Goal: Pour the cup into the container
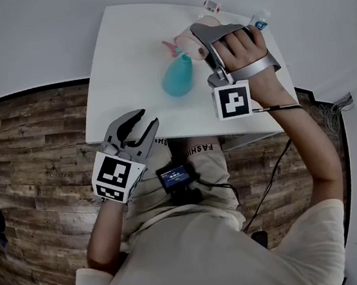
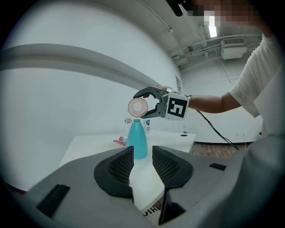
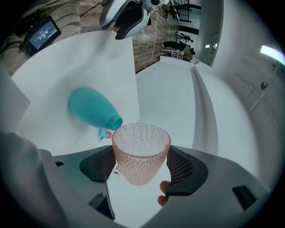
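Table point(image 1: 121, 61): white. Bottle point(image 2: 137, 140): teal, upright mid-table, narrow neck; prob. light plastic, tips easily. Cup point(image 3: 140, 151): pink, dimpled, thin-walled, looks stiff & light; dimples should aid grip. R gripper point(image 3: 141, 156) clamps it mid-wall, tilted just above the bottle's mouth. L gripper point(image 2: 142, 162): jaws apart, empty, near the table edge.

At the bottom centre the left claw point(image 2: 142, 156) holds its two dark ribbed jaws apart, with only the edge of the white bench point(image 2: 89, 149) showing in the gap. Just above them, mid-frame, a teal bottle point(image 2: 138, 140) stands upright on the bench. Right over its neck the right claw point(image 2: 140, 107) grips a pink cup point(image 2: 136, 107), tipped on its side with a round face toward the camera. A marker cube point(image 2: 177, 108) and a bare arm point(image 2: 209, 103) stretch away to the right.
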Motion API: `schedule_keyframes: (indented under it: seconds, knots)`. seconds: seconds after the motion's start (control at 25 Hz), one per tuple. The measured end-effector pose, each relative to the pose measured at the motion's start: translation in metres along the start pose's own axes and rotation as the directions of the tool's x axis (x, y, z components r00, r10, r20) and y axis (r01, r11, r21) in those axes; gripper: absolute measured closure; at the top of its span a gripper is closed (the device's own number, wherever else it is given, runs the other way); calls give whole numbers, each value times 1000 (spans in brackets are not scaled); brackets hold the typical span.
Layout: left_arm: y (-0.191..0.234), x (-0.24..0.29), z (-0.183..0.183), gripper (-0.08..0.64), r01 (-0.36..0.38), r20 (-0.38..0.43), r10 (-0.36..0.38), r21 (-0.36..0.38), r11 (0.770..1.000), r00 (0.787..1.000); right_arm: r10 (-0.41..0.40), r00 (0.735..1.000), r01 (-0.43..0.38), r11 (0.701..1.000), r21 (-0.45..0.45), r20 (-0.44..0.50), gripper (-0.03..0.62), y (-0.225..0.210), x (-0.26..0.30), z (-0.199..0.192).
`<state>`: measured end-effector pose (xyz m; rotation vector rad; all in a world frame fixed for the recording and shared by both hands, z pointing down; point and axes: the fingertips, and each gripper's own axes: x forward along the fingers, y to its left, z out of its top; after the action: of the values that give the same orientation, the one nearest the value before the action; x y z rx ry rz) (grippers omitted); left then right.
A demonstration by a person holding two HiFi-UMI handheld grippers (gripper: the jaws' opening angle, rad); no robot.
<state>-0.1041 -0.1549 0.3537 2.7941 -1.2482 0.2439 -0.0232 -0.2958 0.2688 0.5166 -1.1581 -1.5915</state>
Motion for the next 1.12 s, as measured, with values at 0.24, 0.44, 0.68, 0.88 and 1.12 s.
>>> schedule_keyframes:
  seconds: [0.24, 0.44, 0.68, 0.88, 1.12]
  knots:
    - [0, 1, 3, 419, 2, 2, -2, 4, 1000, 1000, -81, 997, 80, 989, -124, 4, 229, -7, -4, 3]
    - [-2, 1, 2, 420, -3, 4, 3, 4, 1000, 1000, -66, 998, 66, 995, -75, 5, 229, -3, -5, 0]
    - [-5, 5, 2, 422, -3, 8, 3, 4, 1000, 1000, -55, 998, 55, 997, 61, -3, 229, -5, -7, -10]
    - [-10, 9, 7, 427, -2, 18, 2, 13, 1000, 1000, 18, 999, -29, 949, 315, 38, 229, 0, -7, -20]
    - [-8, 7, 18, 459, -34, 50, 33, 22, 999, 998, 40, 991, -111, 779, 616, 129, 229, -2, -18, -37]
